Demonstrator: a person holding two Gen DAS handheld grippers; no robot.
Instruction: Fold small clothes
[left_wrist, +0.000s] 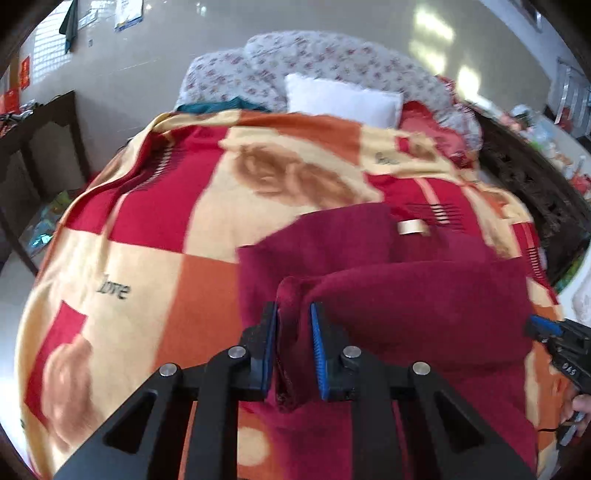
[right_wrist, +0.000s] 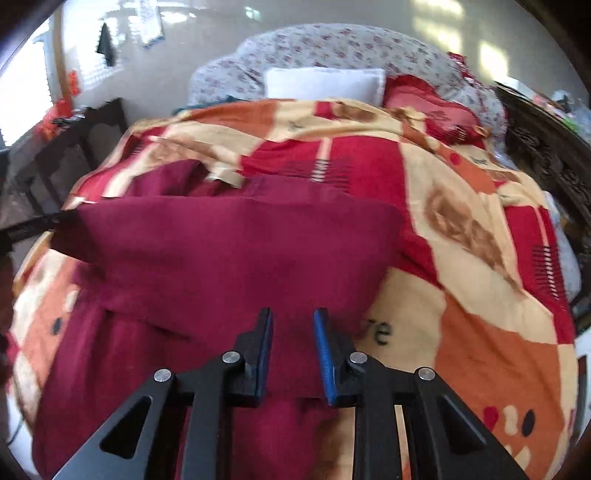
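While the left gripper pinches a bunched near edge of the maroon garment, which lies on the patterned blanket, we cannot confirm that the right gripper grips anything: cloth lies under its narrowly parted jaws. We judge a one-sided lift likely to skew the fold. The thick roll may also slip free.

Past the tongs there's a checked red, orange and cream blanket, with a white pillow and a flowery quilt further back, plus a dark wooden table off left.
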